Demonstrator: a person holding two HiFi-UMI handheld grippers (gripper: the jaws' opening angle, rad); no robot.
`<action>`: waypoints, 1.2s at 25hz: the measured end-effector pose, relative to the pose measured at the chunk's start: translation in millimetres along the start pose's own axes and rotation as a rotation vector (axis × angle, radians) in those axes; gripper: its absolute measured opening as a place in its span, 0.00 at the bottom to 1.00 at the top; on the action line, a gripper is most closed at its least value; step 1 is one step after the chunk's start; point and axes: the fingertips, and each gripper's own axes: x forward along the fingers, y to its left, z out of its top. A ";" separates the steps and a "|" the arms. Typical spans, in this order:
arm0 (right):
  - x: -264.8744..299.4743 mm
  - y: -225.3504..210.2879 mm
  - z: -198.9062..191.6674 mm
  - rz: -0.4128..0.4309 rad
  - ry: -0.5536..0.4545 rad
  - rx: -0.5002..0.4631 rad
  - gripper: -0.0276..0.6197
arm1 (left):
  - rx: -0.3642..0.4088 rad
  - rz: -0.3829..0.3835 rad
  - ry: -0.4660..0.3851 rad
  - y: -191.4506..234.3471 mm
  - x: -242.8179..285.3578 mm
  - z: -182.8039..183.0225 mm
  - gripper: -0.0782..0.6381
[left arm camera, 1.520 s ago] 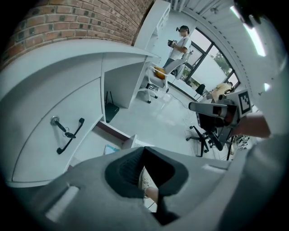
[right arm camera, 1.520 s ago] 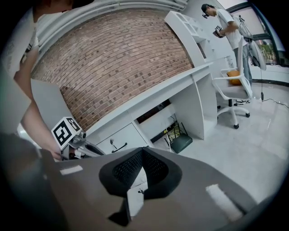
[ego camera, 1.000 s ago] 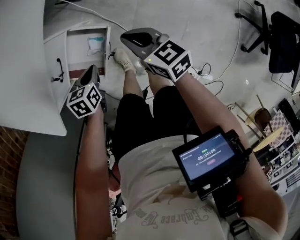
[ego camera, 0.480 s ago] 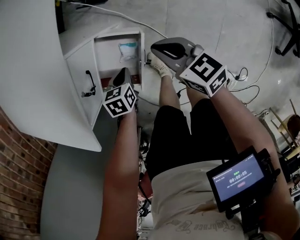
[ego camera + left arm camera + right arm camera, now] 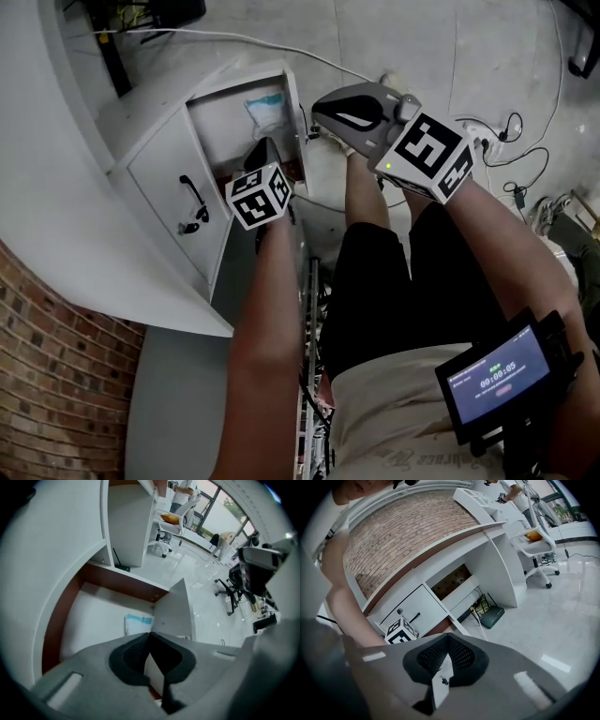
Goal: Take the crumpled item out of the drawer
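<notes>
The crumpled item [image 5: 264, 109] is a white and pale blue wad lying at the back of the open white drawer [image 5: 208, 124]. In the left gripper view the crumpled item [image 5: 138, 622] shows just beyond my jaws. My left gripper [image 5: 268, 146] points steeply down over the drawer's near part, shut and empty; its jaws meet in the left gripper view [image 5: 150, 634]. Beside the drawer's right wall hangs my right gripper [image 5: 324, 106], over the floor, also shut with nothing in it [image 5: 447, 637]. It looks toward the left gripper's marker cube [image 5: 400, 630].
The drawer front with its black handle [image 5: 193, 202] faces left under the white desk top [image 5: 56, 159]. A brick wall [image 5: 47, 366] lies lower left. Cables [image 5: 523, 155] and a router [image 5: 492, 612] lie on the floor. My legs and a chest screen [image 5: 497, 377] fill the right.
Both grippers have come down toward the drawer. The left one has sunk more and now hangs over the drawer's inside. The view has closed in on the drawer.
</notes>
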 end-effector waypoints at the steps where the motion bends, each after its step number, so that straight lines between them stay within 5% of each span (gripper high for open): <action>1: -0.5 -2.3 -2.4 -0.004 -0.002 0.006 0.05 | 0.013 0.001 0.011 1.1 5.6 -1.3 0.12; 8: -1.1 -16.8 -22.2 -0.038 -0.017 0.035 0.05 | 0.160 0.030 0.078 8.1 43.8 -14.6 0.16; 17: 2.3 -22.8 -31.5 -0.068 0.000 0.032 0.05 | 0.214 0.028 0.145 14.8 70.7 -17.6 0.36; 22: 5.1 -23.3 -39.1 -0.057 0.027 0.029 0.05 | 0.179 0.076 0.164 30.0 84.0 -16.9 0.50; 30: -0.9 -33.1 -37.5 -0.100 0.015 0.041 0.05 | 0.141 0.049 0.223 35.0 89.4 -24.6 0.38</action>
